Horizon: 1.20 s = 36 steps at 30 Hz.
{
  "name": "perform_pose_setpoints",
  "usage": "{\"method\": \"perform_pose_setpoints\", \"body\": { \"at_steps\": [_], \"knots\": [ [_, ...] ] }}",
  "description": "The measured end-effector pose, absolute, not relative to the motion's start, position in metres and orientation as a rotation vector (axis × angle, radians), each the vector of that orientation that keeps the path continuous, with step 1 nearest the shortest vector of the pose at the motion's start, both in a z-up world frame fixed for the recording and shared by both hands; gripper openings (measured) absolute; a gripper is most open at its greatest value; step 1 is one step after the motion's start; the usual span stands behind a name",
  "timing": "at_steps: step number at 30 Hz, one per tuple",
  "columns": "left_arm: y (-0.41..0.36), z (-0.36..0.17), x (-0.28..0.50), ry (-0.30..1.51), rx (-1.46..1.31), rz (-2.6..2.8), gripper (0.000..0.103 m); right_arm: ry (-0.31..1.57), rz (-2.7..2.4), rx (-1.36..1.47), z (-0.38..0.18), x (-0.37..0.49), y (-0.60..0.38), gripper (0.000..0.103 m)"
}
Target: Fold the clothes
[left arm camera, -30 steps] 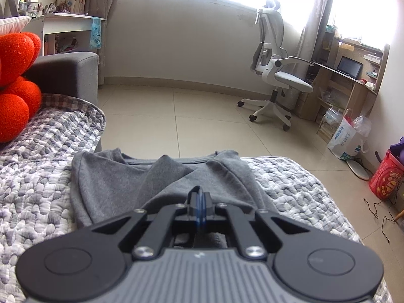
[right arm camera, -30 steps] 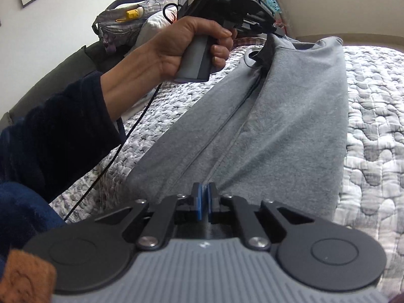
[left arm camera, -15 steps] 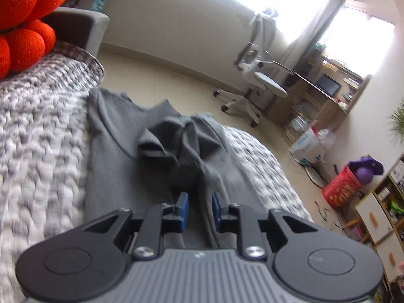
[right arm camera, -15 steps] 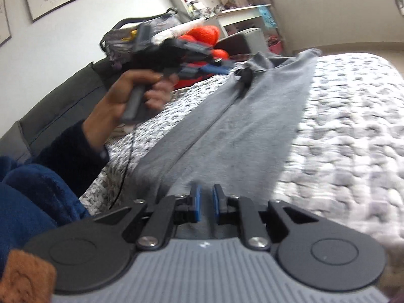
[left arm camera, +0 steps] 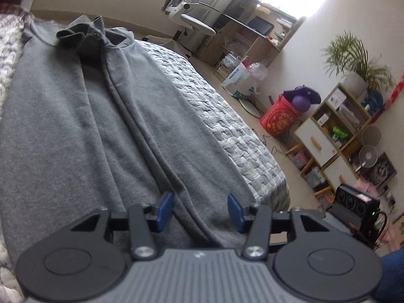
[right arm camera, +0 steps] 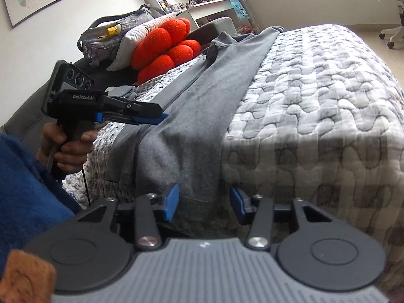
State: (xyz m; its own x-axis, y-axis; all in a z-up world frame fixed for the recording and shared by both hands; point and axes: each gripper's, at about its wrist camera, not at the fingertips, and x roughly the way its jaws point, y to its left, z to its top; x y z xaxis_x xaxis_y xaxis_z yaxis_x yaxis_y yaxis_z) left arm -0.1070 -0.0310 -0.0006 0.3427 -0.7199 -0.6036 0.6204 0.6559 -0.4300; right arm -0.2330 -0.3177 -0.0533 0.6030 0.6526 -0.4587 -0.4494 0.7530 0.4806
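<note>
A grey garment (left arm camera: 101, 131) lies lengthwise on the quilted bed (left arm camera: 209, 116), its two sides folded in toward the middle and its collar bunched at the far end. The near hem (right arm camera: 194, 176) hangs over the bed's front edge. My left gripper (left arm camera: 200, 212) hovers open above the near end of the garment, and its blue pads (left arm camera: 165, 210) hold nothing. My right gripper (right arm camera: 204, 207) is open too, level with the hanging hem, which lies between its blue pads (right arm camera: 171, 205) without being pinched. The right wrist view shows a hand (right arm camera: 68, 146) holding the left gripper (right arm camera: 157, 116) over the garment's left edge.
An orange cushion (right arm camera: 166, 48), a white pillow and a bag (right arm camera: 108, 35) sit at the bed's head end. Beyond the bed stand an office chair (left arm camera: 192, 17), a desk, a red bucket (left arm camera: 277, 118), a shelf unit (left arm camera: 335, 136) and a potted plant.
Both grippers were shut on the garment a second ago and now stand wide open. Both have drawn back from the collar end to the near hem.
</note>
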Motion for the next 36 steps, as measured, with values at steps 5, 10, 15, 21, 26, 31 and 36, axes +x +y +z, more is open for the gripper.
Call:
{"method": "perform_pose_setpoints", "body": {
  "at_steps": [5, 10, 15, 21, 26, 31, 36],
  "knots": [
    [-0.044, 0.004, -0.129, 0.791, 0.036, -0.86, 0.036, 0.659, 0.623, 0.352, -0.054, -0.231, -0.318, 0.009],
    [-0.038, 0.004, -0.144, 0.783, 0.085, -0.892, 0.018, 0.629, 0.628, 0.35, -0.04, -0.243, -0.323, 0.006],
    [-0.037, -0.01, -0.158, 0.849, 0.063, -0.977, 0.011, 0.591, 0.63, 0.315, -0.021, -0.255, -0.328, 0.002],
    [-0.04, -0.022, -0.159, 0.869, 0.079, -0.94, 0.011, 0.675, 0.568, 0.255, -0.037, -0.246, -0.32, 0.008],
    [-0.024, -0.019, -0.161, 0.846, 0.031, -0.913, 0.021, 0.64, 0.575, 0.275, -0.03, -0.239, -0.321, 0.017],
    [-0.025, -0.031, -0.157, 0.867, -0.04, -0.909, 0.023, 0.668, 0.588, 0.256, -0.041, -0.222, -0.305, 0.041],
    [-0.035, -0.033, -0.165, 0.859, 0.0, -0.918, 0.004, 0.654, 0.612, 0.291, -0.039, -0.23, -0.31, 0.006]
  ]
}}
